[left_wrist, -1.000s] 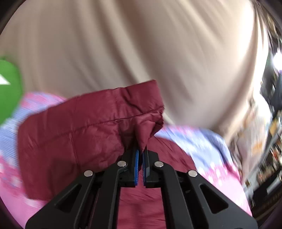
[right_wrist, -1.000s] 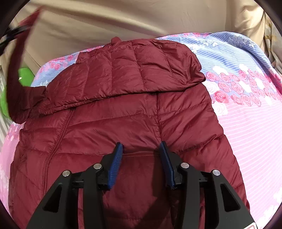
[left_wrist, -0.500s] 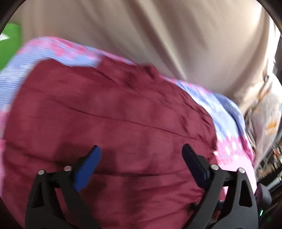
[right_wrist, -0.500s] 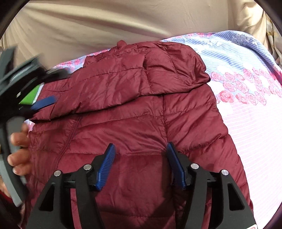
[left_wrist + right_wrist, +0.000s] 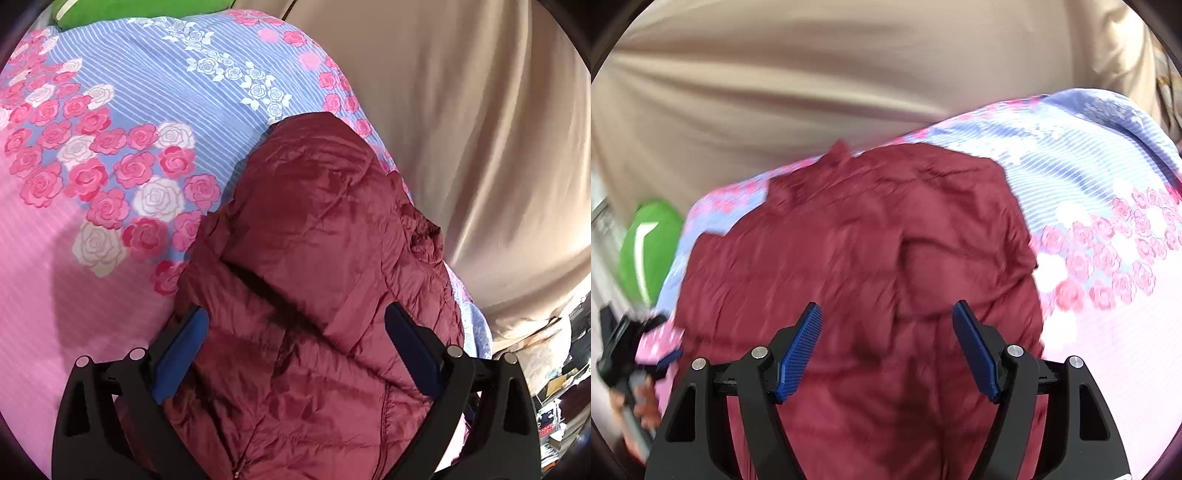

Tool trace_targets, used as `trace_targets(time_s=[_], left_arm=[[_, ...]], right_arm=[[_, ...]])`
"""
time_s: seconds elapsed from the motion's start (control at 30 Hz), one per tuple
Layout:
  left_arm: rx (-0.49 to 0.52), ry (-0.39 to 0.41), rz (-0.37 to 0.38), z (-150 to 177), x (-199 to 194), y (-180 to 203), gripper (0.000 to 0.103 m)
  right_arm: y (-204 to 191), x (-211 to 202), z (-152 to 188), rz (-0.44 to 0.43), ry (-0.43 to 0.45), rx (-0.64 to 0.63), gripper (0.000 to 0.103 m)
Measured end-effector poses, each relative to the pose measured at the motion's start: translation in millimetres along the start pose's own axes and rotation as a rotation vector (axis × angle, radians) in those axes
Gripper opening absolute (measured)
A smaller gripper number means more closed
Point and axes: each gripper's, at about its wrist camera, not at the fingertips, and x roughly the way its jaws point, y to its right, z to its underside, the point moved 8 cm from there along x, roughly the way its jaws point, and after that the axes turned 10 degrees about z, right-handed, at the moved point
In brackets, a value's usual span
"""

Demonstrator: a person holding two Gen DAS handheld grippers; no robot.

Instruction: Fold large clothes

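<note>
A dark red quilted puffer jacket (image 5: 317, 280) lies on a pink and blue floral bedspread (image 5: 110, 155), with a sleeve folded across its body. My left gripper (image 5: 295, 332) is open and empty, its jaws wide apart above the jacket's left side. My right gripper (image 5: 886, 332) is open and empty above the middle of the jacket (image 5: 857, 251). The left gripper (image 5: 635, 354) also shows at the left edge of the right wrist view, held in a hand.
A beige curtain (image 5: 480, 129) hangs behind the bed. A green cushion (image 5: 650, 243) lies at the bed's far left corner. Cluttered shelves (image 5: 561, 391) show at the right of the left wrist view.
My left gripper let go of the sleeve, opened wide and moved to the jacket's left side. The sleeve now lies folded over the jacket. My right gripper opened wider.
</note>
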Motion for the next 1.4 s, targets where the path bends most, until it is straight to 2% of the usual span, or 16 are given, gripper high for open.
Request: trace_targets(time_s=[0.1,0.23,0.27,0.3,0.33,0.37,0.4,0.47,0.6,0.67,0.77,0.93,1.0,1.23,1.33,1.4], left_arm=[[-0.013,0.005,-0.009,-6,10,2,0.094],[-0.048,0.012,-0.036,-14,19,-3,0.093],[-0.055,0.017,-0.046,-15,20,-5,0.09],[-0.053,0.022,-0.06,-16,20,-6,0.087],[-0.036,0.032,-0.083,-17,20,-7,0.077],[-0.013,0.04,-0.107,-18,20,-6,0.066],[0.028,0.046,-0.142,-20,19,-5,0.061],[0.095,0.043,-0.2,-21,21,-3,0.039],[0.137,0.026,-0.226,-18,31,-2,0.02],[0.154,0.018,-0.243,-16,38,-4,0.014],[0.182,0.005,-0.264,-9,52,-7,0.011],[0.257,0.024,-0.314,-3,59,-9,0.011],[0.262,0.025,-0.311,-2,59,-9,0.011],[0.252,0.032,-0.287,-4,59,-12,0.011],[0.251,0.036,-0.282,-3,59,-11,0.011],[0.255,0.037,-0.282,-2,58,-11,0.011]], right_arm=[[2,23,-8,0.019,-0.022,0.048,0.071],[-7,54,-2,-0.026,-0.119,0.094,0.07],[-11,58,1,-0.03,-0.127,0.096,0.063],[-17,62,3,-0.021,-0.127,0.075,0.047],[-22,62,2,-0.014,-0.124,0.053,0.036],[-31,62,0,-0.008,-0.118,0.013,0.012],[-38,59,0,-0.006,-0.109,-0.013,0.007],[-53,45,-16,0.012,-0.033,-0.077,0.005],[-100,-48,-77,-0.099,0.366,-0.222,0.004],[-104,-77,-102,-0.086,0.483,-0.218,0.004],[-85,-52,-118,-0.034,0.439,-0.174,0.004],[-29,66,-84,0.09,0.138,-0.087,0.004],[-18,91,-67,0.109,0.075,-0.075,0.004],[-19,92,-47,0.189,0.067,-0.128,0.008],[-5,60,-54,0.233,0.145,-0.041,0.02],[-20,32,-48,0.187,0.201,-0.044,0.022]])
